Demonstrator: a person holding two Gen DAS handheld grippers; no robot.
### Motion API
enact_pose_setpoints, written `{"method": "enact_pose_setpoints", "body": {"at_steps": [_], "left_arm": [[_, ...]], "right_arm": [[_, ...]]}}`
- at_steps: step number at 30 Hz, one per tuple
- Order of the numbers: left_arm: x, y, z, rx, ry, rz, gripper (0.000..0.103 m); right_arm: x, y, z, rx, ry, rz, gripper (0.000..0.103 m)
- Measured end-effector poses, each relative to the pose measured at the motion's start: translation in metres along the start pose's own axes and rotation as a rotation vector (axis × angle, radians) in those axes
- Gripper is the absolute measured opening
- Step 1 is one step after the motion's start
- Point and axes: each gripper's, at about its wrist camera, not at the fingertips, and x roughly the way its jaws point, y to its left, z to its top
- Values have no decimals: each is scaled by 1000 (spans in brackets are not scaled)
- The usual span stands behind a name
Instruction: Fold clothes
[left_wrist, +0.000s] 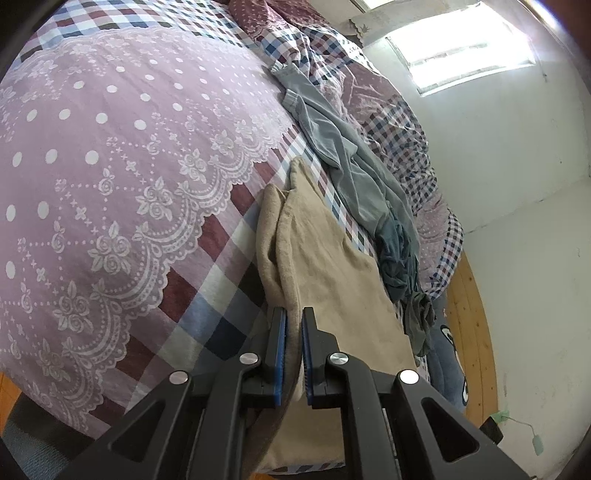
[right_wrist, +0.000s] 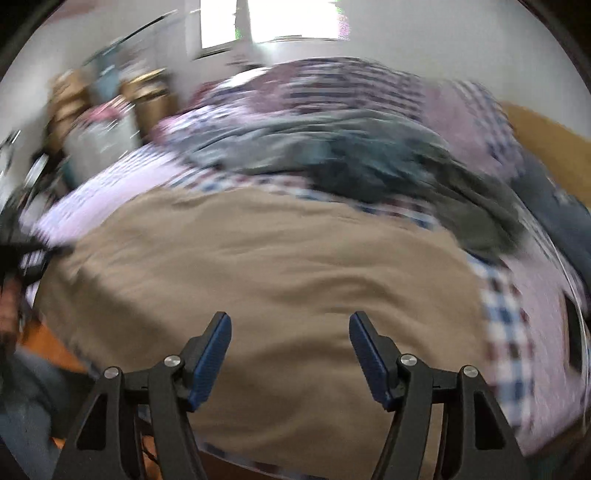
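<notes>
The beige garment (left_wrist: 325, 266) lay on the bed (left_wrist: 110, 147), lower centre of the left wrist frame. The left hand-held gripper (left_wrist: 293, 328) was clamped on its folded edge, apparently anchoring that side for the fold. The right hand-held gripper (right_wrist: 290, 332) hung above the same cloth, jaws apart with nothing between them, likely seeking another hold. Grey clothes (left_wrist: 351, 166) lay bunched just beyond, unfolded.

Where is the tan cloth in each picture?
Left wrist: the tan cloth runs up from bottom center, its edge pinched in the left gripper.
Right wrist: tan cloth fills the middle, blurred, beyond the open right gripper.
Shared landmark: grey clothes beyond it.
</notes>
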Motion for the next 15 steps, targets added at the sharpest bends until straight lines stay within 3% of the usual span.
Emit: {"method": "enact_pose_setpoints", "body": {"at_steps": [4,8,15], "left_arm": [[-1,-3,-1,-6,-3,8,7],[-3,-10,-2,-2,-13,-2,7],[-8,-10,-2,-35,-34,-4,7]], "right_arm": [[-19,-54,-3,102,11,-33,71],[-18,-106,-16,227,78,-14,71],[-6,-178,-32,412,176,195,71]]}}
